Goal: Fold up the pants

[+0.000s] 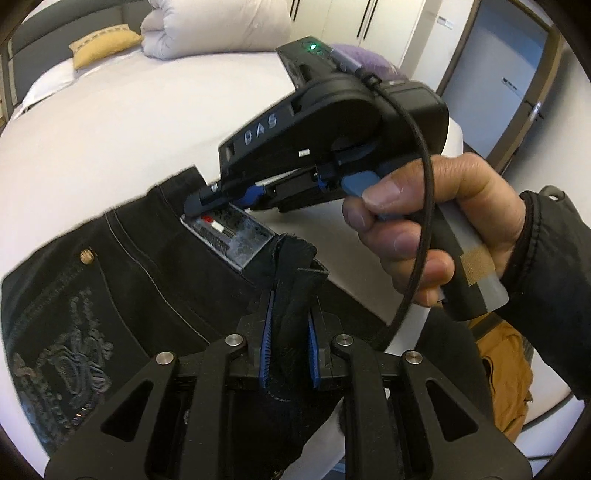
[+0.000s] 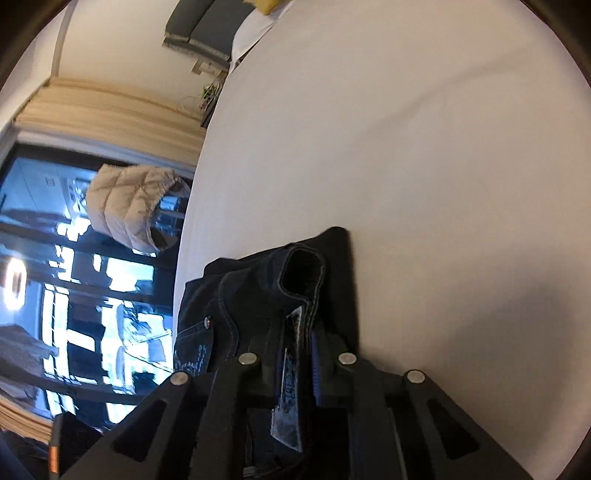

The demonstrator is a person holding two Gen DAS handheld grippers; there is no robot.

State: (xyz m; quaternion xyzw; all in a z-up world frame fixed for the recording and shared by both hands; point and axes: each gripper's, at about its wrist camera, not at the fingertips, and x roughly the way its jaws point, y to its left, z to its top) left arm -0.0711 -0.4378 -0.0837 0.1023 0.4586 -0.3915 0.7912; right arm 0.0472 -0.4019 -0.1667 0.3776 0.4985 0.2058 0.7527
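Clamping down on black pants [image 1: 122, 280] with both tongs, spread across the near part of a white bed [image 1: 129, 129]. Left tongs [image 1: 290, 332] squeezed narrow on a bunched-up strip of the dark fabric, sticking up between the blue pads. Right tongs [image 1: 207, 205] gripped by a hand [image 1: 436, 229], tip pinching the waistband right by the silvery label [image 1: 229, 236]. From the right wrist view, right tongs [image 2: 299, 354] shut on that same waistband edge, label hanging between the fingers. Rest of the pants trailing off to the left, embroidered pocket [image 1: 62, 354] facing up. Folded duvet [image 1: 218, 26] and yellow pillow [image 1: 103, 44] way off at the far end.
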